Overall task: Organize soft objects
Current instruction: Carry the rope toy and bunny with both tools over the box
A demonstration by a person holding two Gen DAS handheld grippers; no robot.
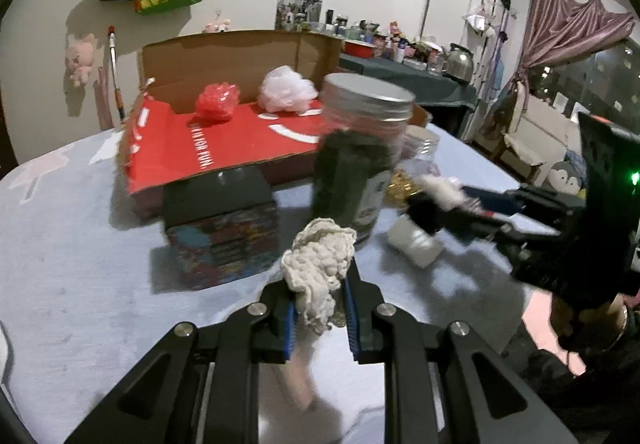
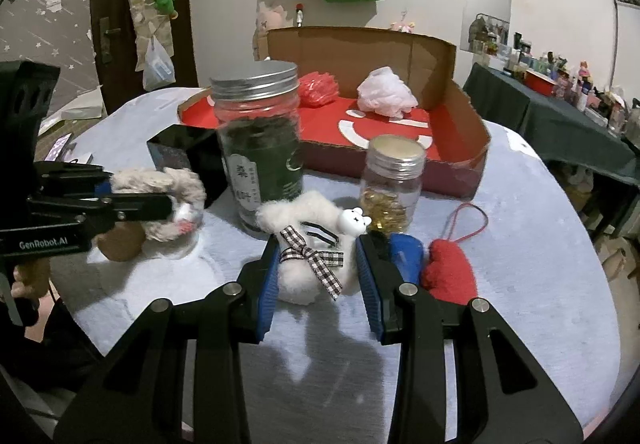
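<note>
My left gripper (image 1: 320, 296) is shut on a cream fluffy soft piece (image 1: 318, 268), which bulges up above the blue pads. From the right wrist view the same gripper (image 2: 168, 201) enters at the left, with the beige fluff (image 2: 160, 179) bunched around its tips. My right gripper (image 2: 318, 256) is shut on a white plush (image 2: 308, 272) that has a checked bow and a small white bear head (image 2: 354, 222). In the left wrist view it (image 1: 424, 203) reaches in from the right with white fluff (image 1: 444, 191) at its tips. A red knitted mitten (image 2: 450, 272) with a cord lies right of it.
An open red cardboard box (image 2: 460, 167) at the back holds a red puff (image 2: 318, 88) and a white puff (image 2: 386, 89). In front stand a large dark-filled jar (image 2: 260, 147), a small jar of gold bits (image 2: 390, 183) and a black box (image 1: 222, 224). A blue object (image 2: 406, 254) lies beside my right finger.
</note>
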